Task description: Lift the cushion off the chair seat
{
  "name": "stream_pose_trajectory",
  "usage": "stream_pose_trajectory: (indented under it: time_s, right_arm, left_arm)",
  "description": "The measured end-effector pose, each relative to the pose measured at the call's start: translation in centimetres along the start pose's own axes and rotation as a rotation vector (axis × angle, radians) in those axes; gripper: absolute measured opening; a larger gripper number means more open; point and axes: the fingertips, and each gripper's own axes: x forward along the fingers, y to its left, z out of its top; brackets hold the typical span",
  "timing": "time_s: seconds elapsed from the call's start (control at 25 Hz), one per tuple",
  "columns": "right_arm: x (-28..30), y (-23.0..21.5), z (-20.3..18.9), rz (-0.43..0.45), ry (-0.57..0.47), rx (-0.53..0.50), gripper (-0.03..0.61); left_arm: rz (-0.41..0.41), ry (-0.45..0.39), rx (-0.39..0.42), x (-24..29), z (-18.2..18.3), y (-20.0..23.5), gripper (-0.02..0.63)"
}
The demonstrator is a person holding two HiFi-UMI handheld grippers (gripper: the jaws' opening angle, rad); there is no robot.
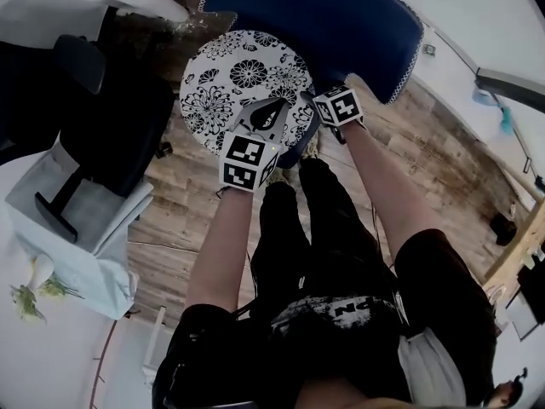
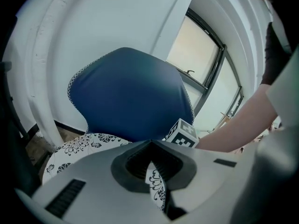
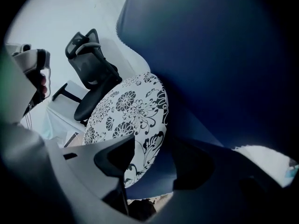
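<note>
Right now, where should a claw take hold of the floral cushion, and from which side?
Grip the cushion by its near rim, coming from the front, the person's side. It lies flat on the seat, so only the edge offers a pinch, and the backrest walls off the far side. The right claw, jaws apart, points at that rim.

This looks to me like an office or a home study. Under my feet runs a wood-plank floor. To my left a black swivel office chair with a mesh back stands by a white surface that carries a small vase. A blue padded chair, plain white walls and a tall window complete the room.
</note>
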Motion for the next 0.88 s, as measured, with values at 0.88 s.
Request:
stream_pose_trajectory:
  time_s: [0.88]
  right_arm:
    - [1.6,0.5,0.5,-0.047,-0.006,-0.096,0.037]
  left_arm:
    - [0.017,0.032,-0.029,-0.6,-2.0,1.9,0.012]
